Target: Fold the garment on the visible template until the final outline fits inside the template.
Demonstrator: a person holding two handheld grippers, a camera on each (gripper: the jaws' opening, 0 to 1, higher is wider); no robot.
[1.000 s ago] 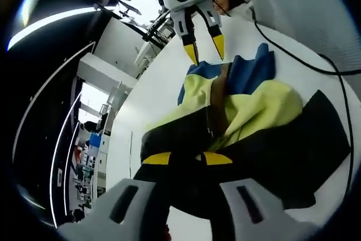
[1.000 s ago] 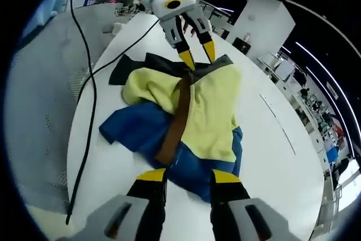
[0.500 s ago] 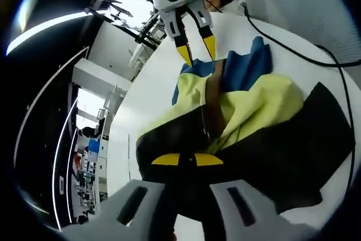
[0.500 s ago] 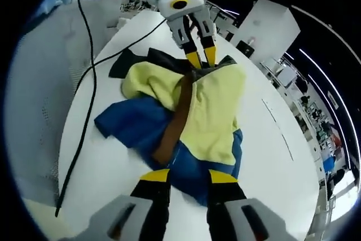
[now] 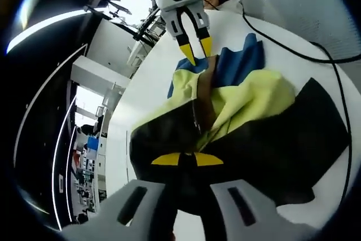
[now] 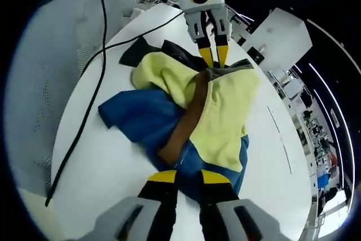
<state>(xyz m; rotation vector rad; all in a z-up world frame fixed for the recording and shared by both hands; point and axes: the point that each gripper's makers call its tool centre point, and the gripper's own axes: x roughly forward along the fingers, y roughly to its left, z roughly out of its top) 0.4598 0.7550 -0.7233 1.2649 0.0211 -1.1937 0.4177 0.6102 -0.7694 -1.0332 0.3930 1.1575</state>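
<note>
The left tool (image 5: 187,160) has its yellow-tipped jaws pressed nearly together on the black edge of the garment (image 5: 237,111), with dark cloth pinched between them. The right tool (image 6: 189,177) has its jaws drawn close on the blue edge at the opposite end of the garment (image 6: 197,111); cloth sits between the tips, though how firmly they bite cannot be told. Each tool also appears across the heap in the other's view: the right tool (image 5: 194,49) at the blue end, the left tool (image 6: 215,56) at the dark end, both with tips narrowly spaced. The garment lies bunched in the middle of the white desk (image 6: 107,162), yellow folds over blue, a brown strip (image 6: 186,122) running lengthwise and a black panel (image 5: 293,139) spreading to one side. Bare desk surface surrounds it, with wider open room toward the far edge (image 5: 152,83). A black cable (image 6: 84,105) snakes along the desk beside the garment, near but apart from the blue cloth. A grey mesh surface (image 6: 39,55) borders the desk.
</note>
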